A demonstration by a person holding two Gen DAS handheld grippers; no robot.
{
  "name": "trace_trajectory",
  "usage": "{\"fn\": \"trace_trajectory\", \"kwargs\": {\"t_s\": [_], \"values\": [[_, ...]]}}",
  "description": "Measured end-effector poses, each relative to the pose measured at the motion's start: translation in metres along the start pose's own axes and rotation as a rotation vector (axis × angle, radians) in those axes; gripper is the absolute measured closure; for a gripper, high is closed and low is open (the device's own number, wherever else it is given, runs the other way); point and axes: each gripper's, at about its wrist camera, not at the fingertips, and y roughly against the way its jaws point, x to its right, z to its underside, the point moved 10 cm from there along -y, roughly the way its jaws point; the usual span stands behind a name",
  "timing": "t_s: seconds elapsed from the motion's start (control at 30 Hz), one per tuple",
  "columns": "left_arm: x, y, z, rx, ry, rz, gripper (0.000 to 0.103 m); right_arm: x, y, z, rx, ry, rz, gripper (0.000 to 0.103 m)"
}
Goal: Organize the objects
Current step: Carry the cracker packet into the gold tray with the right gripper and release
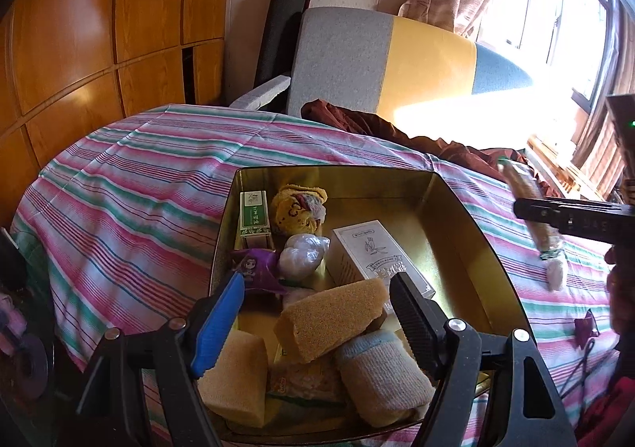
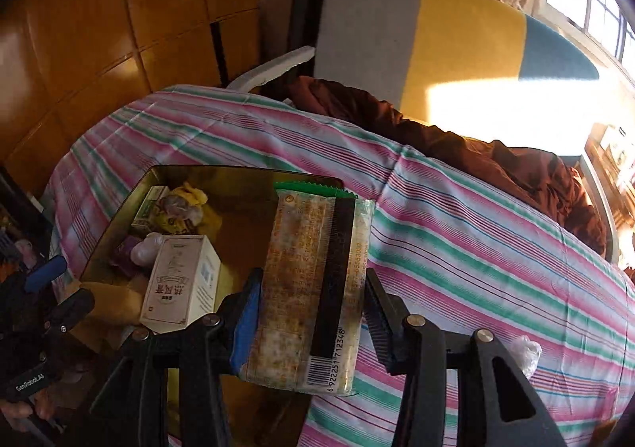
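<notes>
Jaws of the right gripper [image 2: 313, 312] are clamped on a long snack packet [image 2: 313, 288], which is held in the air above the striped bed [image 2: 476, 233], just beside the gold tin [image 1: 468, 233]. Left gripper [image 1: 317, 296] jaws are spread, empty, over the tin, in which sponges [image 1: 333, 312], a white box [image 1: 381, 256] and a rolled sock [image 1: 381, 379] are seen.

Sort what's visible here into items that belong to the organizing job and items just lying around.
Part of the job:
gold tin
snack packet in the right claw
sponges
white box
green box
left claw, open over the tin

Just lying about:
striped bedsheet
brown garment
headboard
</notes>
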Motion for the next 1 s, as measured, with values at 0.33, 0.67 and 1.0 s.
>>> {"fn": "trace_trajectory", "kwargs": {"t_s": [0.33,0.67,1.0], "values": [[-0.021,0.000,0.002,-0.005,0.031,-0.012,0.026,-0.032,-0.089,0.002,-0.169,0.067,0.033,0.055],[-0.028,-0.011,0.008,-0.034,0.043,-0.030,0.025,-0.040,-0.112,0.011,-0.201,0.040,0.004,0.054],[-0.028,-0.009,0.011,-0.031,0.032,-0.049,0.024,-0.041,-0.092,0.004,-0.138,0.000,-0.019,0.054]]}}
